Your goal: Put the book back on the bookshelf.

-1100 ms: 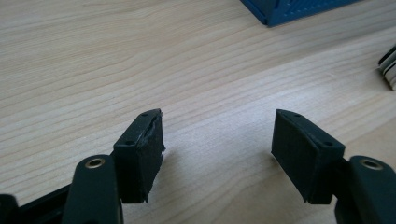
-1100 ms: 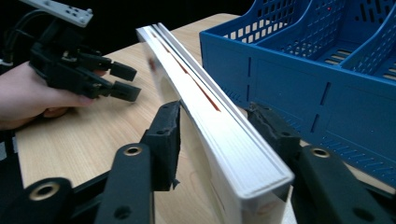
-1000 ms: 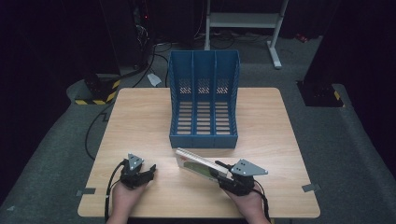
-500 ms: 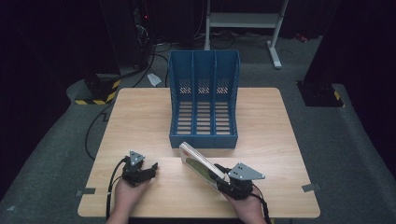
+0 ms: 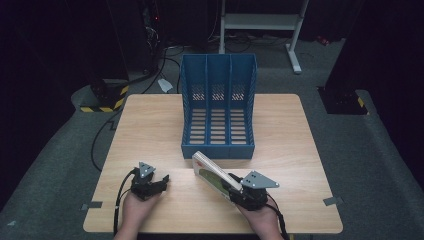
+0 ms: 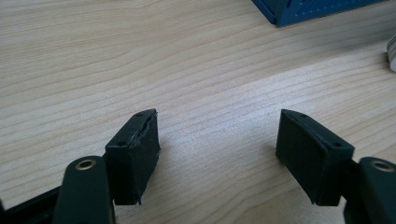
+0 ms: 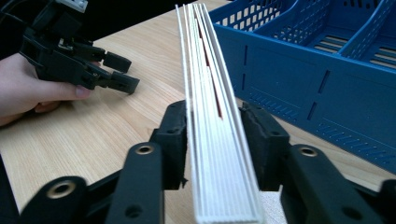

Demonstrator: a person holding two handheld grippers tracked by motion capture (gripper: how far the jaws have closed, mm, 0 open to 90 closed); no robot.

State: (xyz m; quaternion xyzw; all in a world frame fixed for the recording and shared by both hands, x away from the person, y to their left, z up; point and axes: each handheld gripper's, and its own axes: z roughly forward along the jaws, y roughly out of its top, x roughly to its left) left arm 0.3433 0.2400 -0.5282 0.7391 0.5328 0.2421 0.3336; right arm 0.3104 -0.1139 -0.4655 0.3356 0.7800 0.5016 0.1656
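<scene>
Left gripper [image 5: 161, 180] low over the table [image 5: 150, 130], jaws apart, nothing between them. Right gripper [image 5: 235, 186] clamps a book [image 5: 212, 172], held tilted just before the blue file rack [image 5: 218, 107]; its three compartments hold nothing.

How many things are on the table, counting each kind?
Blue file rack: 1
Book, held on edge by the right tool: 1
Hand-held tools: 2, the other being the left tool
Total: 4
</scene>
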